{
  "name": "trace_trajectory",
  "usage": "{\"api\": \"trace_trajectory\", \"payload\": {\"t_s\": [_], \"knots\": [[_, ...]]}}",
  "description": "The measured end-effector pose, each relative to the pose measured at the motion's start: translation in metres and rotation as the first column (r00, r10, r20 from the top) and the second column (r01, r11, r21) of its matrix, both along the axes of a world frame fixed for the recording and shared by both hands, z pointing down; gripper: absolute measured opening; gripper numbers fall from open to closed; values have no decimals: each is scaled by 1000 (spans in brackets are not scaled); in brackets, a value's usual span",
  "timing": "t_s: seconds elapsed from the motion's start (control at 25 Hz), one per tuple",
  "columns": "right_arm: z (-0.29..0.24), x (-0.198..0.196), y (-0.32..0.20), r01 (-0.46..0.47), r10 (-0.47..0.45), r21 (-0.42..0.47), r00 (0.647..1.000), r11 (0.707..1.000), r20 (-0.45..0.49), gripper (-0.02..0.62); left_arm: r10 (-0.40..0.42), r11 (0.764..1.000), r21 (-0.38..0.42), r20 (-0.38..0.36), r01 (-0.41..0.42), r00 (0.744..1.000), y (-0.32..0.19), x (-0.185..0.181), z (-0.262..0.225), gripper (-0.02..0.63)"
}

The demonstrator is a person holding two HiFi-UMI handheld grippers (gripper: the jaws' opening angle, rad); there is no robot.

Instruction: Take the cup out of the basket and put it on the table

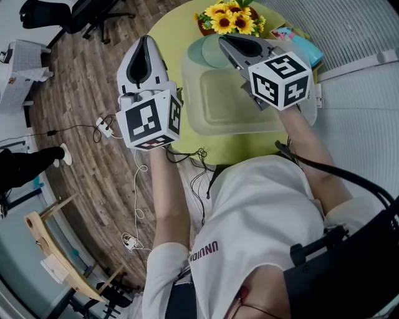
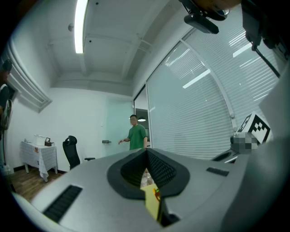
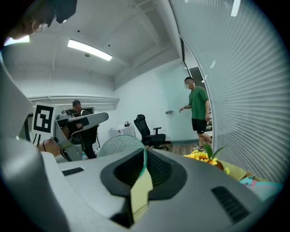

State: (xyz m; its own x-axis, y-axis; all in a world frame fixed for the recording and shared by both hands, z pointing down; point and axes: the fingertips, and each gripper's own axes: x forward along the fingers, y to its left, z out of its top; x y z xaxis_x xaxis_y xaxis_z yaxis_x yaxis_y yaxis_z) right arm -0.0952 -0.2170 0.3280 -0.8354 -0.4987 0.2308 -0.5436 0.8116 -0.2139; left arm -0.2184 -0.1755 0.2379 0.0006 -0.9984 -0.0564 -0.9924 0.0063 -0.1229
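1. White shirt (image 1: 262, 212) is filling the bottom of the head view, and the wearer's two forearms are reaching forward from it, each hand carrying a gripper with a marker cube at its back.
2. The left gripper (image 1: 145, 42) is hovering level at the left edge of the table (image 1: 168, 31), partly over the wooden floor (image 1: 81, 93). It is staying apart from the basket (image 1: 206, 121). Its jaws are meeting at the tips, with nothing between them.
3. The basket, a pale translucent tub, is sitting on the yellow-green table directly in front of the person.
4. The right gripper (image 1: 223, 40) is reaching over the basket's far side and pointing slightly downward. Its jaws are clamping a thin green edge, which is reading as the wall of the cup (image 1: 211, 55).
5. The cup, pale green with a dotted surface, is lying at the far left corner of the basket, just left of the right gripper's tips. In the right gripper view it is bulging up to the left of the jaws. Whether it is hanging clear or touching the basket rim or the table cannot be told.
6. The sunflowers (image 1: 232, 19) are standing at the table's far edge, just beyond the cup and the basket.
7. A person in a green shirt (image 3: 197, 108) is standing in the background beside the blinds (image 3: 253, 90).
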Motion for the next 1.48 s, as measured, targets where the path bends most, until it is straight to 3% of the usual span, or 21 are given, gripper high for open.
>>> {"api": "trace_trajectory", "payload": {"t_s": [1.48], "knots": [[-3,3,-2,-17,17,9,1000,1000,19,35,-2,1000,1,-1,2,1000,1,-1,0,12]]}}
